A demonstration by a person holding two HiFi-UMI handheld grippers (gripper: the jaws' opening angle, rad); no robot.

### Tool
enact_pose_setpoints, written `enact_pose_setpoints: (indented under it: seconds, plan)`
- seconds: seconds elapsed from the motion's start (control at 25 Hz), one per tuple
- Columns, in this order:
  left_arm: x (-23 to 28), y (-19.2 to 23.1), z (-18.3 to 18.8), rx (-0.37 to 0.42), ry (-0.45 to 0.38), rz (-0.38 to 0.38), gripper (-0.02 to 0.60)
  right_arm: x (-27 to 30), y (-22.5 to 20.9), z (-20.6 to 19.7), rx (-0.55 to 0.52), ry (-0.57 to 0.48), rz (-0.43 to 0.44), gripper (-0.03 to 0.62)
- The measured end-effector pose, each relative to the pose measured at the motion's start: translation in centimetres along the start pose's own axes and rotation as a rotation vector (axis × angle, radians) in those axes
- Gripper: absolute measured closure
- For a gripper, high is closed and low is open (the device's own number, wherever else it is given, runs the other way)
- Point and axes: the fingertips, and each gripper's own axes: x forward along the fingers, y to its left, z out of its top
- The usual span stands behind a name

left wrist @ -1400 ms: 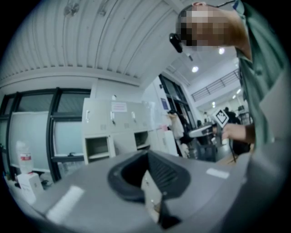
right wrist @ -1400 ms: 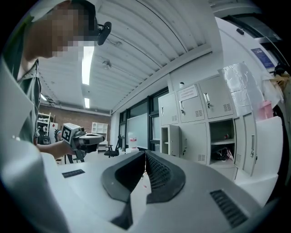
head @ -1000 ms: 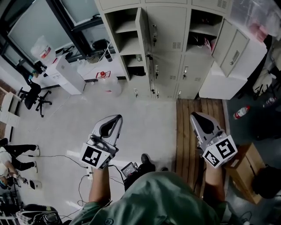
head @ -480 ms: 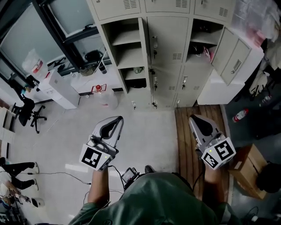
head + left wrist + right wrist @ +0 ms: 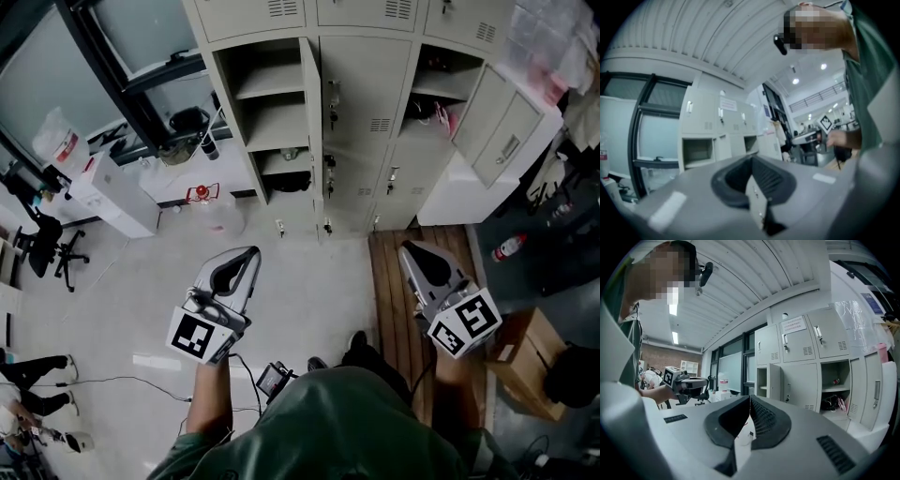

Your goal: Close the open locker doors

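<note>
A bank of beige lockers (image 5: 361,103) stands ahead. The left column's upper compartment (image 5: 267,94) is open, its door (image 5: 311,89) edge-on toward me. Below it a lower compartment (image 5: 286,169) is open too. At the right, another compartment (image 5: 441,94) is open with its door (image 5: 506,117) swung right. My left gripper (image 5: 251,253) and right gripper (image 5: 410,249) hover over the floor well short of the lockers, both shut and holding nothing. The right gripper view shows the open door (image 5: 776,383) and the open compartment (image 5: 834,380). The left gripper view shows an open compartment (image 5: 697,152).
A water jug with a red cap (image 5: 208,208) and a white cabinet (image 5: 117,197) stand left of the lockers. A wooden platform (image 5: 398,291) lies under the right gripper. A bottle (image 5: 511,247), a cardboard box (image 5: 527,349), floor cables and an office chair (image 5: 42,239) sit around.
The lockers have drawn nearer and lower in the head view as the person stepped forward. Both grippers keep their shut pose and spacing.
</note>
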Motion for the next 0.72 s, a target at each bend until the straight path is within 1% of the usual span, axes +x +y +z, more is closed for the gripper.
enact_pose_setpoints:
  seconds: [0.12, 0.28, 0.48, 0.72]
  plan:
    - [0.9, 1.2, -0.7, -0.006, 0.016, 0.025, 0.581, 1.7, -1.2, -0.3, 0.008, 0.002, 0.017, 0.588]
    - [2.7, 3.1, -1.5, -0.012, 0.033, 0.067, 0.581, 4.7, -2.9, -0.7, 0.021, -0.001, 0.064, 0.588]
    - [5.8, 4.6, -2.2, -0.006, 0.049, 0.086, 0.581, 8.4, -5.9, -1.1, 0.027, -0.008, 0.118, 0.588]
    - [9.4, 6.4, -3.4, -0.014, 0.069, 0.138, 0.581, 12.2, -9.4, -1.4, 0.027, -0.006, 0.185, 0.588]
